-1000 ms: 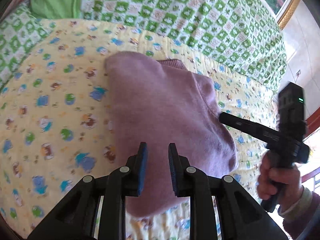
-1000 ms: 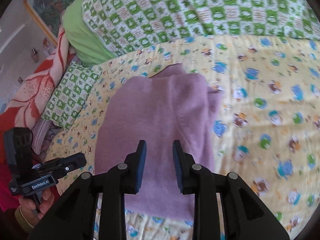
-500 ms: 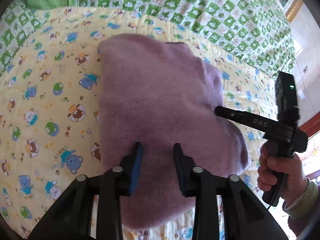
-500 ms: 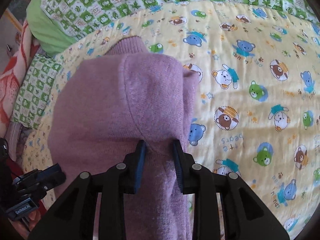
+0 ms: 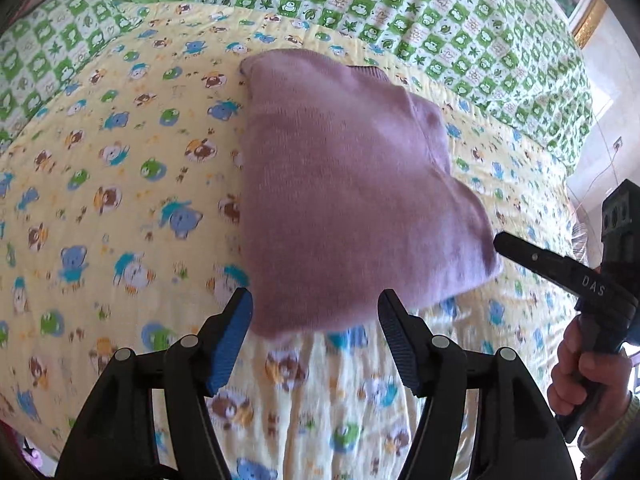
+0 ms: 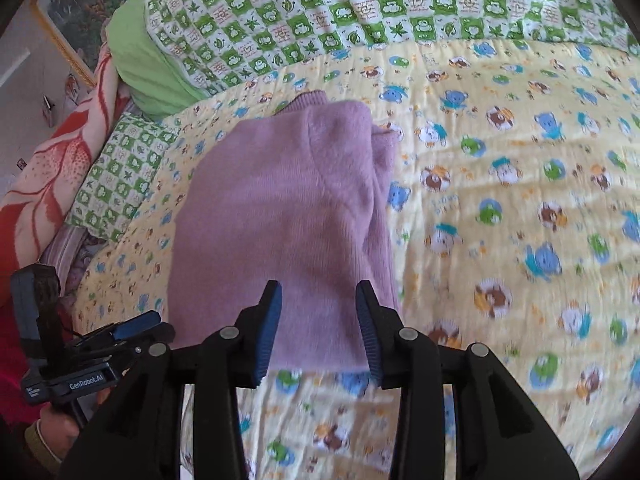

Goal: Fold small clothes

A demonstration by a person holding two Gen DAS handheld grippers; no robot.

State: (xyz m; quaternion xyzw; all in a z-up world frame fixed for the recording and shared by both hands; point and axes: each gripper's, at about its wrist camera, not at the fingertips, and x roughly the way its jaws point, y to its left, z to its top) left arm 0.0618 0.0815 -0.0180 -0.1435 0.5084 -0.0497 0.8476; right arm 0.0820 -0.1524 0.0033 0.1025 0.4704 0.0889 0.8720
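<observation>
Both tools stand spread with nothing pinched: my left tool [image 5: 316, 320] has just been opening wide over the near edge of the folded purple sweater [image 5: 344, 200], and my right tool [image 6: 318, 312] has just been opening over its near end. I see the sweater lying flat on the bed's yellow bear-print quilt [image 6: 520, 200].

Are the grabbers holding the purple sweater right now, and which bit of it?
No, nothing is held. Both the left gripper and the right gripper have just opened their jaws, and the purple sweater lies folded on the bed.
</observation>
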